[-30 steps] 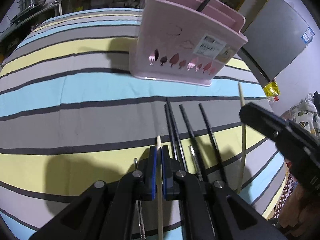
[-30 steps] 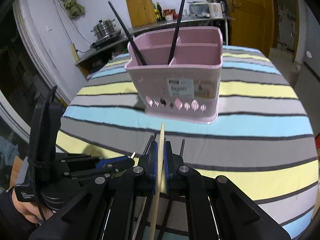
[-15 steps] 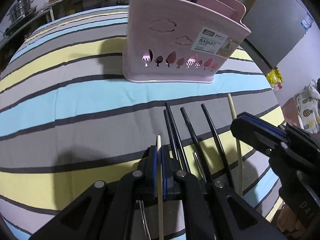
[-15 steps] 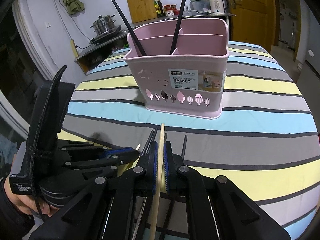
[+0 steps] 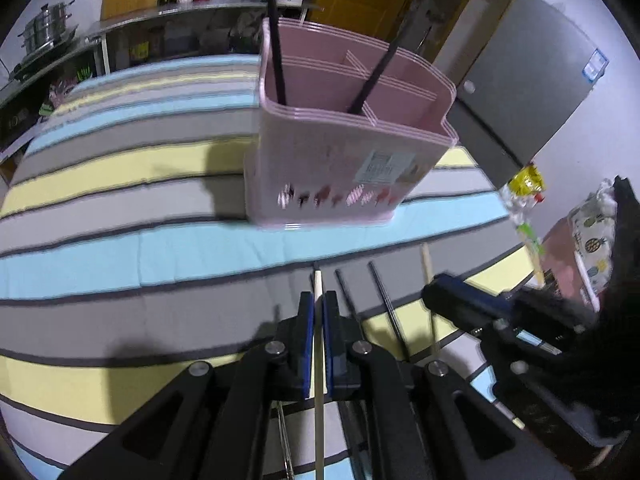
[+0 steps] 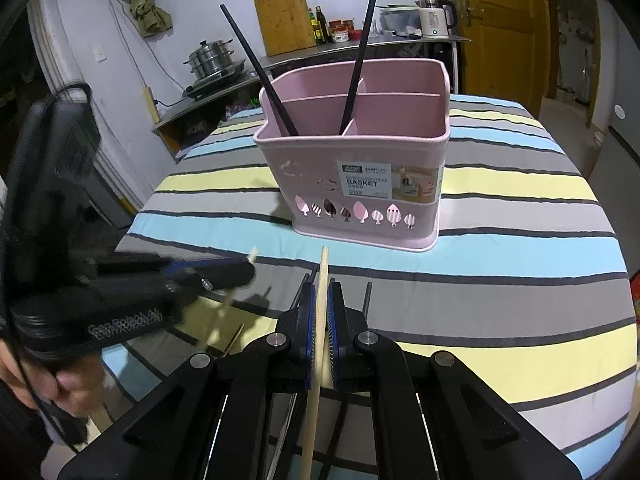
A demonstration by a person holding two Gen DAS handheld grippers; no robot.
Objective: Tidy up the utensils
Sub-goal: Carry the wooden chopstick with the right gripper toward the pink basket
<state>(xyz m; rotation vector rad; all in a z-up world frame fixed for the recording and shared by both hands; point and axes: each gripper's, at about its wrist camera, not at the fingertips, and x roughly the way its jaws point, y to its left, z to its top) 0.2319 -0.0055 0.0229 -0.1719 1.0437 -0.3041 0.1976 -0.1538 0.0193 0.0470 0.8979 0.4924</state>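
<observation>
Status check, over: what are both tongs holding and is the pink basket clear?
Left tongs shut on a wooden chopstick. Right tongs shut on a second wooden chopstick. Pink basket ahead, two black chopsticks inside. Nothing in the way.

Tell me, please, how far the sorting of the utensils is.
Done: two black chopsticks stand in the pink basket. In hand: the left gripper and the right gripper are each shut on a wooden chopstick. Left: black chopsticks lie on the cloth.
</observation>
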